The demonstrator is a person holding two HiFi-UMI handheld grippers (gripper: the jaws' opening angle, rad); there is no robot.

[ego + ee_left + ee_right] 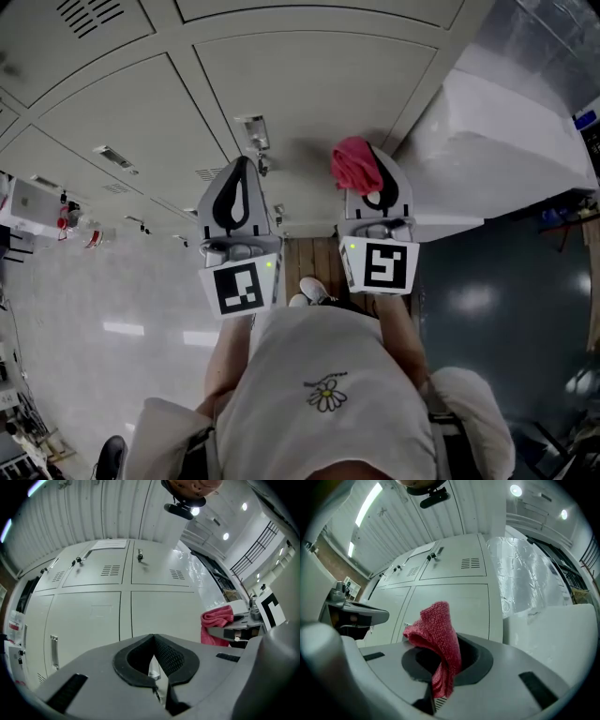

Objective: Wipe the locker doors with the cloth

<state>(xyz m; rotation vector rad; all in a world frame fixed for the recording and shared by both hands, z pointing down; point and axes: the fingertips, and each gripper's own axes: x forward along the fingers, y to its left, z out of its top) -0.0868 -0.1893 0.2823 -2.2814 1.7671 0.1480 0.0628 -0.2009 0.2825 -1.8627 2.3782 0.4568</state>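
Right gripper view: the right gripper (443,665) pinches the red cloth (436,630) at centre frame, with the lockers (450,597) just behind. A white block (553,639) stands at right. The left gripper (153,641) has its jaws pressed together on nothing.

Nothing readable here, tbh. The left marker cube (240,287) and the right marker cube (386,266) just have black-and-white square patterns, no letters. The paper sheet (111,544) on an upper locker door (101,569) is too blurry to read.
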